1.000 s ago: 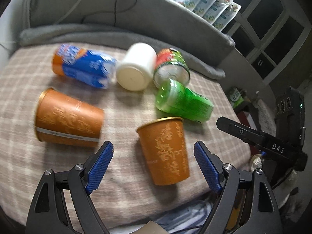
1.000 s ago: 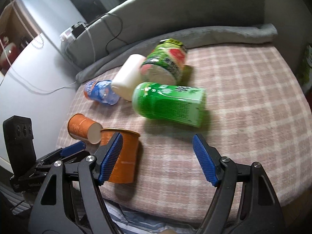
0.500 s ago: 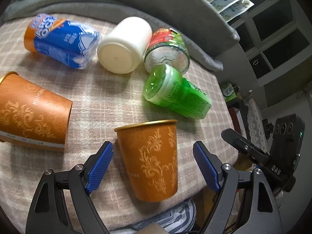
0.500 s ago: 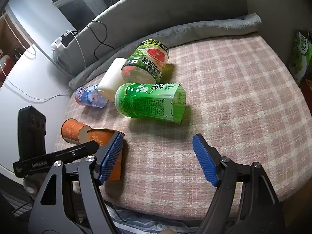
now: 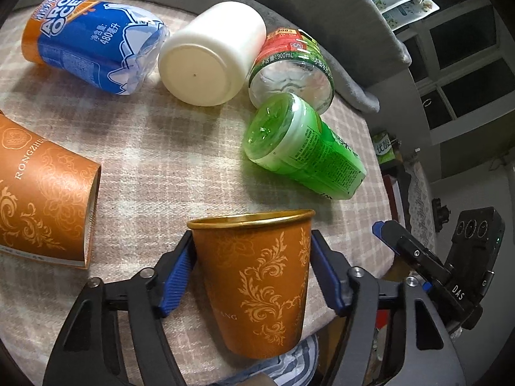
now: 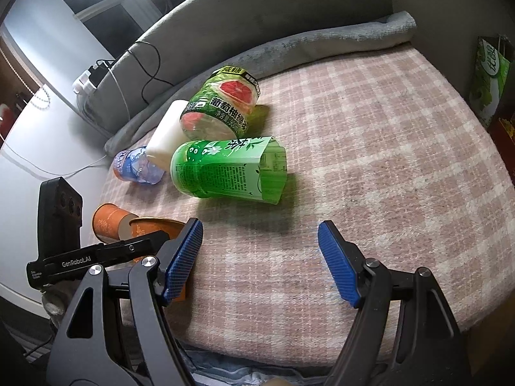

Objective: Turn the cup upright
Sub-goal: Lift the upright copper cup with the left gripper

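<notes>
An orange paper cup with gold scrollwork (image 5: pixel 257 276) stands upright near the front edge of the checked cloth (image 5: pixel 167 148), gold rim up. My left gripper (image 5: pixel 252 275) is shut on the cup, blue pads against both sides. A second orange cup (image 5: pixel 42 206) lies on its side at the left. In the right wrist view the held cup's rim (image 6: pixel 157 225) shows behind the left finger, with the lying cup (image 6: pixel 107 222) beyond it. My right gripper (image 6: pixel 260 263) is open and empty above the cloth.
Lying on the cloth: a blue and orange bottle (image 5: pixel 93 45), a white jar (image 5: pixel 209 58), a grapefruit-label bottle (image 5: pixel 289 67) and a green cut bottle (image 5: pixel 302 154). A grey cushioned back (image 6: pixel 289 9) curves behind. The cloth's right half (image 6: pixel 386 148) carries nothing.
My left gripper moved forward around the upright orange cup and closed on it. The right gripper shifted slightly and stayed open.
</notes>
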The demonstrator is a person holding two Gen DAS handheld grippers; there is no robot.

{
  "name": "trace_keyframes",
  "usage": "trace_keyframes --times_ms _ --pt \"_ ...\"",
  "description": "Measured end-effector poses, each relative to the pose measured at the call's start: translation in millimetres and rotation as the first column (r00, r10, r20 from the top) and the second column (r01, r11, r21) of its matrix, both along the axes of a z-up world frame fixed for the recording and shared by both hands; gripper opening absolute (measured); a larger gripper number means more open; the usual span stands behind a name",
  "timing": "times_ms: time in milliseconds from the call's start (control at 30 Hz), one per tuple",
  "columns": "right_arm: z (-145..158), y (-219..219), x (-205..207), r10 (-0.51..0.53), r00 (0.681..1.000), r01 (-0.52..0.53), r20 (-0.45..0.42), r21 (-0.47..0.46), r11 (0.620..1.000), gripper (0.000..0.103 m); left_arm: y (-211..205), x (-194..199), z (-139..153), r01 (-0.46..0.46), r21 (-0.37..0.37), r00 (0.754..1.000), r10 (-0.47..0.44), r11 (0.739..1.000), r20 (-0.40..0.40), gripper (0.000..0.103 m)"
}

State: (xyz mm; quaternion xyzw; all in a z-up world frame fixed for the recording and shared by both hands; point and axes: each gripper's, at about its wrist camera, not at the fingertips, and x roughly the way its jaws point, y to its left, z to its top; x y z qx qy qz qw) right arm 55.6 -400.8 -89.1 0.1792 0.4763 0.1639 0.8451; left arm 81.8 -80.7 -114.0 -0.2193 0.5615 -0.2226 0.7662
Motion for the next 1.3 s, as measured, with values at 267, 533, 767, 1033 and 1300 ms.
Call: trace_keyframes --times_ms 267,533,767,1033,1300 --pt "0.1 0.0 -1.2 -0.003 1.0 0.003 0.003 -0.003 1.0 0.077 -6.4 -7.9 20.8 -0.001 0.046 0.995 -0.004 0.999 0.102 0.067" --pt "2.1 3.8 -2.0 0.003 1.0 -0.003 0.004 -0.004 1.0 0.077 -10.2 -16.7 40.9 -0.015 0.114 0.974 -0.011 0.993 0.227 0.067" --pt "2.9 4.0 -2.5 0.0 1.0 0.0 0.004 -0.004 1.0 0.077 -14.8 -21.6 48.7 -0.047 0.194 0.951 -0.016 0.98 0.31 0.067" --pt "3.4 3.3 -2.7 0.0 1.0 0.0 0.005 -0.004 1.0 0.077 -24.5 -26.2 51.8 -0.086 0.306 0.913 -0.048 0.948 0.406 0.067" --pt "5.1 3.4 -2.9 -0.002 1.0 0.002 0.006 -0.008 1.0 0.077 -30.9 -31.0 48.9 -0.095 0.359 0.892 -0.081 0.928 0.445 0.067"
